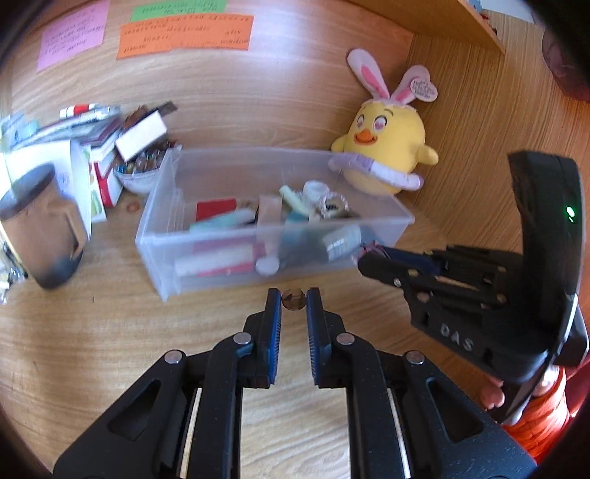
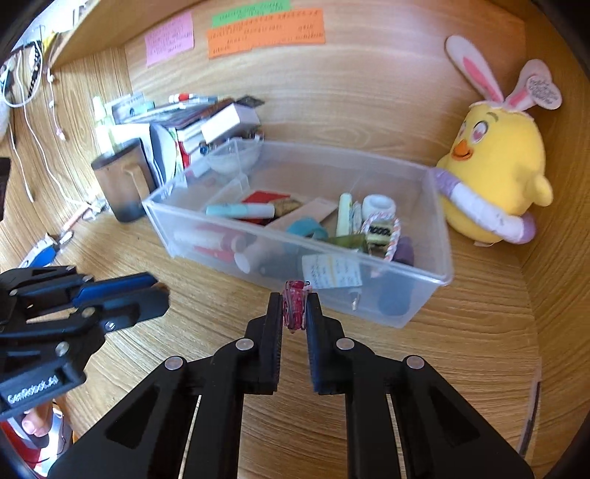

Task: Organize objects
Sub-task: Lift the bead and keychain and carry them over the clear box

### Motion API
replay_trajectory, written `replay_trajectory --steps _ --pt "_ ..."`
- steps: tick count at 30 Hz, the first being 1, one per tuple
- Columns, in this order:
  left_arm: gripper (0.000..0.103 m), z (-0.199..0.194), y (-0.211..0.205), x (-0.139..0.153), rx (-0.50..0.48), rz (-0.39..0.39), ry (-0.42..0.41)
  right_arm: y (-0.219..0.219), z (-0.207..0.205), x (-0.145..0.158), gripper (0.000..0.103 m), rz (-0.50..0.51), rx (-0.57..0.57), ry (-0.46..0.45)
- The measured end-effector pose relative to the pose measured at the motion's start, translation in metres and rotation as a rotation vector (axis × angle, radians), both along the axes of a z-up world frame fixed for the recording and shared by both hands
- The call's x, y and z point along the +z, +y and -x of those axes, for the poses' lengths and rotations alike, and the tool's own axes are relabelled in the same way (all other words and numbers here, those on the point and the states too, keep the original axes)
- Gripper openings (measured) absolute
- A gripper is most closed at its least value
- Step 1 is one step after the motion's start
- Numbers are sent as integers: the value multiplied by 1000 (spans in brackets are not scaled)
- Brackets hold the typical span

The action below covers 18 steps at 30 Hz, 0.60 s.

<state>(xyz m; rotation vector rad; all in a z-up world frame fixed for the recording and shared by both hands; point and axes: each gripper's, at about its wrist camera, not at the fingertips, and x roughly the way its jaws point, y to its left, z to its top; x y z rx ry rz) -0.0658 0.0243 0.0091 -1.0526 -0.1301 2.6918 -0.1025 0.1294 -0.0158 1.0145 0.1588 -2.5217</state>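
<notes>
A clear plastic bin [image 1: 162, 235] [image 2: 438, 258] holding several small items stands on the wooden desk. My left gripper [image 1: 294, 299] is shut on a small brown round disc [image 1: 294, 299], just in front of the bin's near wall. My right gripper [image 2: 294, 307] is shut on a small pink clear clip [image 2: 294, 307], close to the bin's near right corner. In the left wrist view the right gripper [image 1: 372, 254] shows at the right with the pink clip at its tip. In the right wrist view the left gripper [image 2: 155, 291] shows at the left.
A yellow chick plush with bunny ears [image 1: 387, 147] [image 2: 494, 173] sits right of the bin. A brown mug [image 1: 44, 228] [image 2: 123, 184], stacked books and boxes [image 1: 96, 147] [image 2: 206, 121] and a small bowl [image 1: 138, 177] stand at the left. Coloured notes [image 1: 184, 35] hang on the back wall.
</notes>
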Motion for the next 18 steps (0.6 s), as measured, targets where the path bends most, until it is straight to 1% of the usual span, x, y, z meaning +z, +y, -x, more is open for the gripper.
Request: replay_trajectory --steps 8,13,18 --pt "13 23 5 26 6 7 51 17 0 26 11 55 -26 57" --pt "13 38 3 37 17 -4 57 21 7 43 11 60 -55 111" --pt "13 55 0 40 28 4 52 23 18 51 11 77 -75 129"
